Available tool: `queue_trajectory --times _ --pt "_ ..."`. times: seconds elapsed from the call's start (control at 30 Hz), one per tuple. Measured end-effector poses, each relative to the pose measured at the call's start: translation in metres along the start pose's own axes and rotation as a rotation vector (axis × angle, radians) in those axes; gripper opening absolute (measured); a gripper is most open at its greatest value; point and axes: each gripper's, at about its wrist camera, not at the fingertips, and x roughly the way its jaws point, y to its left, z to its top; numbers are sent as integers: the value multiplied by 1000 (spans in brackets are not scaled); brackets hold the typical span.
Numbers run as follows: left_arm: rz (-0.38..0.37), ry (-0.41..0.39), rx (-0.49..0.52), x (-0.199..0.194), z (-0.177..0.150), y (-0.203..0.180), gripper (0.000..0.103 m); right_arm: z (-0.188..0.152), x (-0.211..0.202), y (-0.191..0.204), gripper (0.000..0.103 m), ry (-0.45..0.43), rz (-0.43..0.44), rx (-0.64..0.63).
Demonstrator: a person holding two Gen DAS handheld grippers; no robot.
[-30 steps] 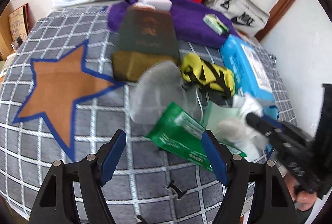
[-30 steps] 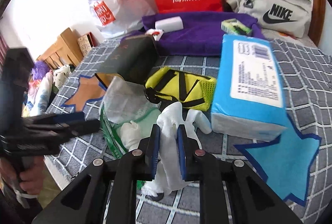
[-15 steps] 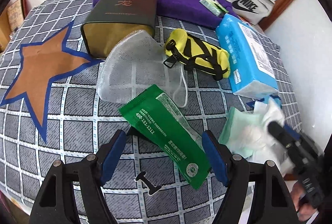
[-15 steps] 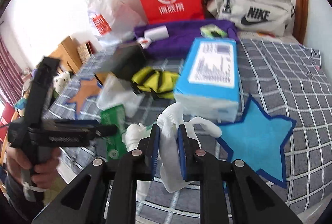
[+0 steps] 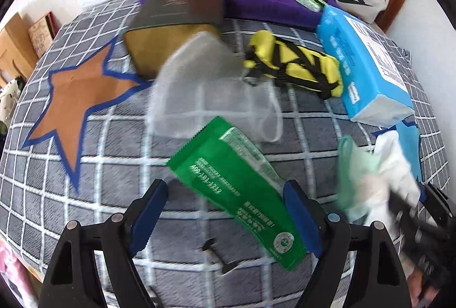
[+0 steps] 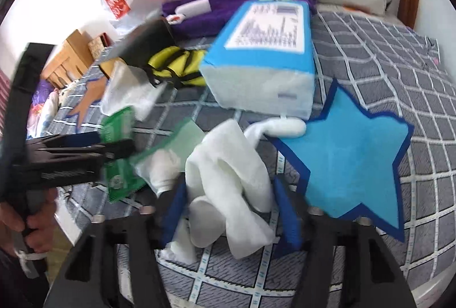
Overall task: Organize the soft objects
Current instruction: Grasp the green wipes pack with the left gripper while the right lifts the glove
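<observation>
The white cloth point(image 6: 228, 165) lies crumpled on the checked bedspread point(image 6: 384, 51) beside the blue star point(image 6: 356, 159), between the right gripper point(image 6: 230, 211)'s opening jaws; let them spread fully before lifting clear, so nothing snags. The left gripper point(image 5: 225, 216), widening too, straddles the green packet point(image 5: 233, 188), pads not pressing it.

Open checked bedcover point(image 5: 94, 165) lay free left of the green packet point(image 5: 236, 191), around the brown star point(image 5: 77, 100). The blue star patch point(image 6: 353, 148) was also bare. Between them the way was crowded: white cloth point(image 6: 230, 182), blue tissue pack point(image 6: 265, 57), yellow pouch point(image 5: 299, 65), mesh bag point(image 5: 205, 91), dark box point(image 5: 176, 23).
</observation>
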Motion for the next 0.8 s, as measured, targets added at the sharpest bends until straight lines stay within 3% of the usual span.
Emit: queue_trajectory --times 0.03,0.07,0.27,0.4,0.57,0.73,0.8 --pt "3 3 -10 -1 -1 7 83 0 -2 -1 36 0 13 1" --pt "5 6 -27 -2 -2 16 81 1 -5 -2 33 -3 28 5" --pt "22 -2 -84 -8 -7 53 77 11 -25 1 33 -75 102 17" --pt "-10 5 -102 -10 -7 60 75 12 -24 2 33 -90 57 28" --pt "-68 -1 -55 -8 -9 45 77 6 -14 -5 36 -39 30 32" --pt "36 -36 13 0 -9 28 77 -3 -1 -9 38 -11 11 38" --pt "70 -57 32 -1 -9 26 57 -4 -3 -12 37 -20 21 49"
